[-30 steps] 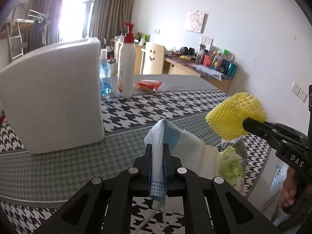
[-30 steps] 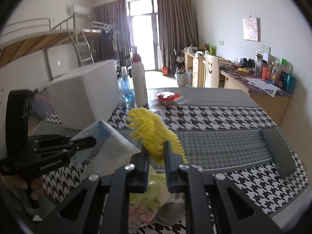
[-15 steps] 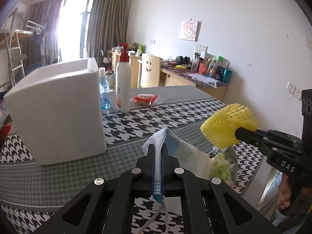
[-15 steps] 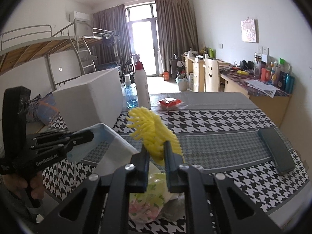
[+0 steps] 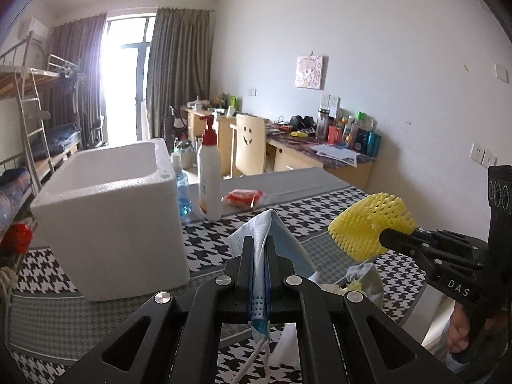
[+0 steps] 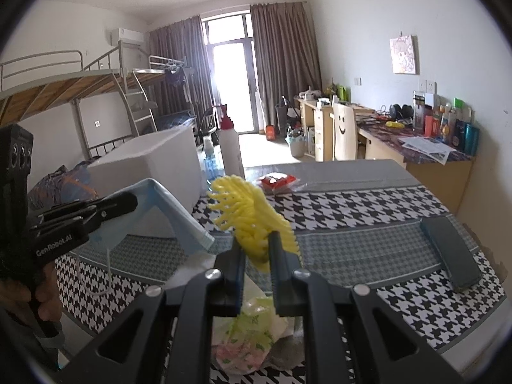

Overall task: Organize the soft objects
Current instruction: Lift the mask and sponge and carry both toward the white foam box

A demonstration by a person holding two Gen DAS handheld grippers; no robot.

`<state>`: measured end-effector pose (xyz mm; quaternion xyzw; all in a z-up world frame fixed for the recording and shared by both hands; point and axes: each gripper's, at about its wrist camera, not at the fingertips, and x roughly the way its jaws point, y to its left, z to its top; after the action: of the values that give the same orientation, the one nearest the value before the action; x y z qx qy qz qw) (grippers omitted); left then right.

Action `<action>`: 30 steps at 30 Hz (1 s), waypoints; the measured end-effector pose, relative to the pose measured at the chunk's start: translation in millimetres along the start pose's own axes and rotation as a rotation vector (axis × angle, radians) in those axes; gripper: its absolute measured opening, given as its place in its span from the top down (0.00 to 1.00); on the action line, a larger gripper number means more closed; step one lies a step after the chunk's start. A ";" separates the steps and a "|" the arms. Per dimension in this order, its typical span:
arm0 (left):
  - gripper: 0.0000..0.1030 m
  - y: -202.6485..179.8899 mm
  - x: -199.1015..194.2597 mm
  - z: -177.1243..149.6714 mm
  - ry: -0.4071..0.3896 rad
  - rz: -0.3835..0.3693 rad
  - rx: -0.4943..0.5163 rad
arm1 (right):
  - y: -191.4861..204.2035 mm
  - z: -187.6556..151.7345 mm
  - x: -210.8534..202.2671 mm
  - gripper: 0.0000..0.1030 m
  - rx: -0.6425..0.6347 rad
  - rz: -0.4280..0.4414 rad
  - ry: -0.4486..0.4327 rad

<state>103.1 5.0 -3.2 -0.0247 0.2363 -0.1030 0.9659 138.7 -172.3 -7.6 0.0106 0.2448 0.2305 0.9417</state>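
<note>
My left gripper [image 5: 258,246] is shut on a blue and white face mask [image 5: 289,249], held above the table; the mask also shows in the right wrist view [image 6: 166,214]. My right gripper [image 6: 256,244] is shut on a yellow foam fruit net [image 6: 252,220], seen at the right of the left wrist view [image 5: 368,227]. A white foam box [image 5: 108,220], open at the top, stands on the table ahead and left of both grippers. A soft packet with green and pink print [image 6: 246,342] lies below the right gripper.
A white pump bottle with a red top [image 5: 209,179], a small blue bottle [image 5: 182,192] and a red packet [image 5: 244,196] stand behind the box. A dark flat case [image 6: 449,256] lies at the table's right. The houndstooth tablecloth [image 6: 352,204] covers the table.
Both grippers have risen with their loads. The foam box now appears lower, and its open top is visible.
</note>
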 end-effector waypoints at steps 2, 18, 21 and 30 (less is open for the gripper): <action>0.95 -0.3 -2.0 2.7 -0.008 0.001 0.000 | 0.8 1.8 -0.9 0.83 -0.001 -0.001 -0.005; 0.95 13.3 -16.2 17.8 -0.038 0.065 -0.008 | 7.4 17.2 3.3 0.83 -0.018 0.040 -0.031; 0.95 14.9 -18.3 22.7 -0.048 0.072 -0.006 | 7.0 19.2 4.4 0.83 -0.013 0.043 -0.032; 0.95 21.8 -26.2 36.6 -0.084 0.070 0.001 | 9.6 31.8 4.8 0.83 -0.020 0.054 -0.053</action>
<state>101.4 31.7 39.0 -0.0203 0.1961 -0.0684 0.9780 153.1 -158.6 19.5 0.0141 0.2172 0.2580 0.9413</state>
